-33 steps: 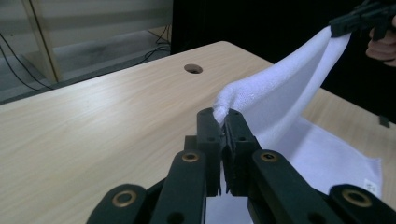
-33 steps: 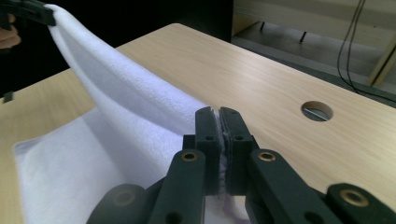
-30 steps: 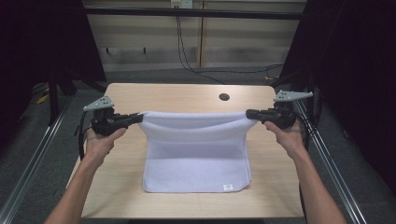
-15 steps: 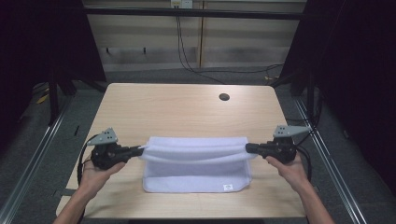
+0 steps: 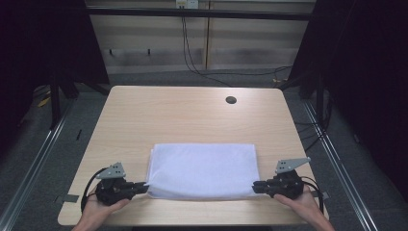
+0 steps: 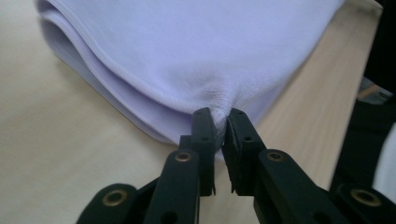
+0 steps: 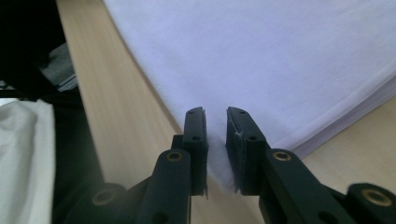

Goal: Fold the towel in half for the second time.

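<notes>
High view: white folded cloth (image 5: 202,170) flat on the counter (image 5: 192,115), close to the near edge, midway between the left and right edges. Left gripper (image 5: 140,185) at the cloth's near left corner, right gripper (image 5: 256,186) at its near right corner, each held in a hand low over the counter. Small dark hole (image 5: 231,100) near the far right corner of the counter.

Left gripper view: jaws of the left gripper (image 6: 220,116) just been opening, now slightly apart, with a puckered corner of the cloth (image 6: 196,51) between the tips, pinched up a little, layered hems stacked along its edge.

Right gripper view: jaws of the right gripper (image 7: 215,114) just been opening too, now apart with a clear gap, the cloth (image 7: 261,56) corner lying loose between them on the counter, not pressed.
</notes>
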A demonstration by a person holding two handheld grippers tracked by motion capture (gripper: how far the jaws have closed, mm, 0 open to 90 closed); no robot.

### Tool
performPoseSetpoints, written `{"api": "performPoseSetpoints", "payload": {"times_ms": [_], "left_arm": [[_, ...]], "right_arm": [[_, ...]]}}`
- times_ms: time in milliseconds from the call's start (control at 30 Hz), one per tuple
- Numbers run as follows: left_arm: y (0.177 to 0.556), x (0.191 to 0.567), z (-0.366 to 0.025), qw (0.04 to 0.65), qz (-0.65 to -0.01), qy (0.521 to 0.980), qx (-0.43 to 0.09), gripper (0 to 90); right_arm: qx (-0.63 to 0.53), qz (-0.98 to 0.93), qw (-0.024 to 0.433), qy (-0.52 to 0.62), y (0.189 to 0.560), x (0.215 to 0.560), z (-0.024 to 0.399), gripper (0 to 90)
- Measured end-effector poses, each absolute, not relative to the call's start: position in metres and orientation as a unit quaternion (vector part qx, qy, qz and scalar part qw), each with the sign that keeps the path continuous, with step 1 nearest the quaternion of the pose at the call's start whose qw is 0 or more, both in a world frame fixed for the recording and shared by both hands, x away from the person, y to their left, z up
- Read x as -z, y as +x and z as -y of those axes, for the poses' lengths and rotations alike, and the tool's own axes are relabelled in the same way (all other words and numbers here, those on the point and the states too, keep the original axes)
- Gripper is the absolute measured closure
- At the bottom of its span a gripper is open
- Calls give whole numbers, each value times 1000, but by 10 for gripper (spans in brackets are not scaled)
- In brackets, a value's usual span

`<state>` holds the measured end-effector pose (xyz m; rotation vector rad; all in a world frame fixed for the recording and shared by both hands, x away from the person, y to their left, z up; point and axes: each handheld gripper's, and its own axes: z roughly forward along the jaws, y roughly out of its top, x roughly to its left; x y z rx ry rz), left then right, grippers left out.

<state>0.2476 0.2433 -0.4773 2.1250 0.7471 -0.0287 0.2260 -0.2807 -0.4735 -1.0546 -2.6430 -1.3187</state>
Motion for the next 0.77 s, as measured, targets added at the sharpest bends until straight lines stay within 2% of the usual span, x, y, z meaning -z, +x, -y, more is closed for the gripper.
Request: {"api": "performPoseSetpoints", "payload": {"times_ms": [67, 167, 233, 300, 400, 567, 633, 767], "left_arm": [[242, 478, -245, 427, -297, 854, 9, 770], [236, 471, -252, 451, -308, 838, 6, 708], [237, 466, -255, 470, -322, 822, -3, 624], [244, 463, -257, 478, -345, 808, -16, 545], [261, 456, -260, 493, -346, 798, -27, 536], [276, 456, -278, 528, -396, 749, -55, 408], [278, 467, -278, 513, -407, 753, -68, 432], [278, 474, -269, 498, -405, 765, -54, 370]], "right_arm": [[419, 841, 15, -341, 221, 477, 284, 758], [435, 828, 8, -354, 218, 476, 289, 738], [451, 816, -9, -361, 219, 472, 290, 705], [466, 801, -45, -374, 222, 466, 291, 666], [496, 772, -87, -387, 227, 460, 293, 604], [527, 729, -141, -415, 233, 456, 307, 488], [527, 717, -148, -431, 233, 461, 314, 462], [517, 713, -144, -452, 235, 473, 322, 423]]}}
